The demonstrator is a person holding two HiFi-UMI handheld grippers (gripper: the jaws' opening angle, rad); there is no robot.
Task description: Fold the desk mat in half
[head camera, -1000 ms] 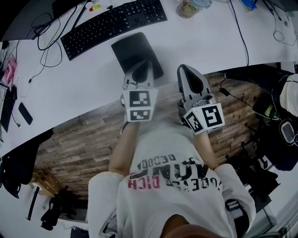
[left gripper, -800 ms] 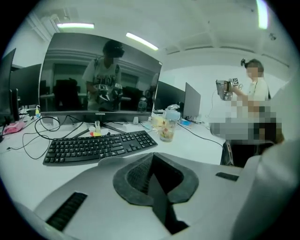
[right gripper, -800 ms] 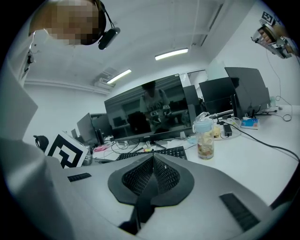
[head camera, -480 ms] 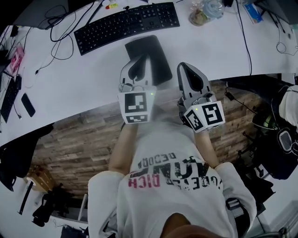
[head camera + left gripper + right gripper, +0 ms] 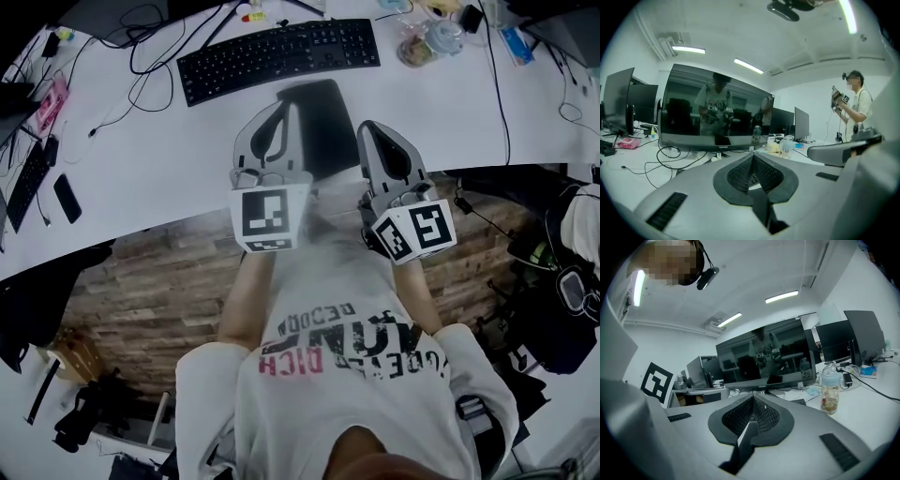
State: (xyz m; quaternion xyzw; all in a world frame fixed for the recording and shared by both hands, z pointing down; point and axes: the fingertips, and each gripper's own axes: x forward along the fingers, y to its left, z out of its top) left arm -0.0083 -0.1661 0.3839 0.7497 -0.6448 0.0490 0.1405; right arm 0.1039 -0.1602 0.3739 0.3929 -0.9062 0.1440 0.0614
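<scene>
- left gripper (image 5: 279, 117): jaws clamped on the near edge of the desk mat (image 5: 326, 122). In the left gripper view I see a dark strip of it pinched between the pads.
- right gripper (image 5: 373, 139): close beside it at 3 o'clock. Its jaws are also clamped on the near edge. In the right gripper view a dark flap with a pale edge comes out of the pads toward the camera.
- desk mat: dark, sits between the two grippers. Its far part runs toward 12 o'clock over the white table (image 5: 169, 169).
- keyboard (image 5: 279, 56): on the table just past the mat's far edge, 12 o'clock.
- bottle (image 5: 422, 42): 1 o'clock, right of the keyboard, upright in the right gripper view.
- monitor (image 5: 717, 112): farthest, dead ahead in both gripper views.
</scene>
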